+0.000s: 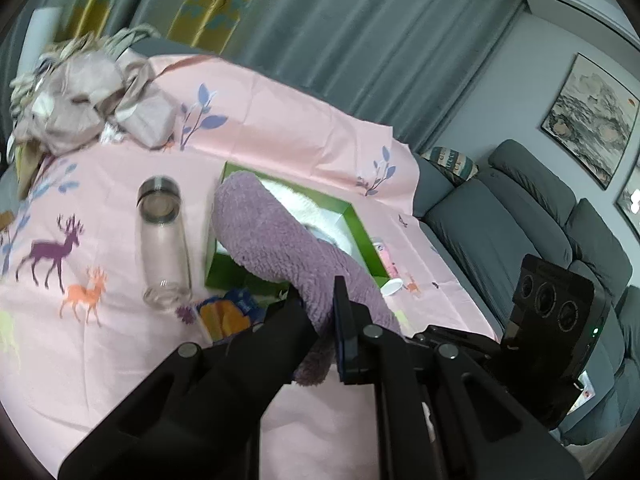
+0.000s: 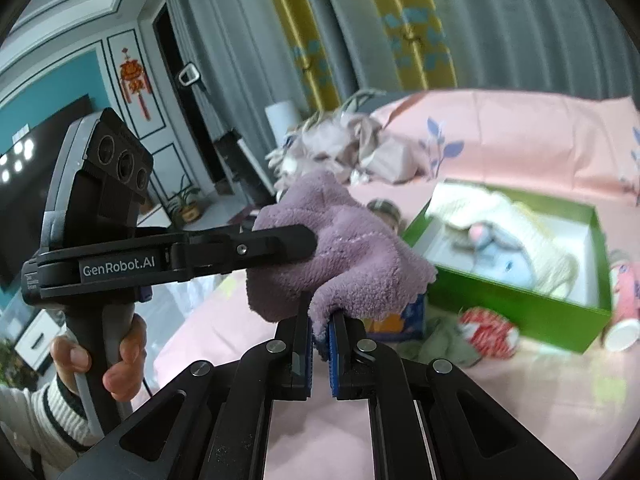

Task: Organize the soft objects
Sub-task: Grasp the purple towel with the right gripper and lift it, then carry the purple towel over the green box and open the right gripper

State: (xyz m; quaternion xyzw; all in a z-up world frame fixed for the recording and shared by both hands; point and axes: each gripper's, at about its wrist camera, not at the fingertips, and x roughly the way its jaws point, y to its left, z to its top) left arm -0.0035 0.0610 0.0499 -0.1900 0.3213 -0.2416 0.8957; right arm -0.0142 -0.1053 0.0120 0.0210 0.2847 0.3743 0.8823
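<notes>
A purple fleece cloth (image 1: pixel 276 240) is held between both grippers above the pink tablecloth. My left gripper (image 1: pixel 320 300) is shut on one end of it; it also shows from the side in the right wrist view (image 2: pixel 296 240). My right gripper (image 2: pixel 322 312) is shut on the cloth's (image 2: pixel 340 256) other edge. A green box (image 2: pixel 516 300) lies open behind the cloth, holding a cream cloth (image 2: pixel 480 208) and a grey-blue plush toy (image 2: pixel 500 256). The box shows in the left wrist view (image 1: pixel 228 268), partly hidden by the cloth.
A clear glass bottle (image 1: pixel 162 236) lies on the tablecloth left of the box. A heap of beige cloths (image 1: pixel 84 100) sits at the far corner. A red-white soft item (image 2: pixel 488 332), an olive cloth (image 2: pixel 448 340) and a pink bottle (image 2: pixel 628 300) lie near the box. A grey sofa (image 1: pixel 520 232) stands beyond.
</notes>
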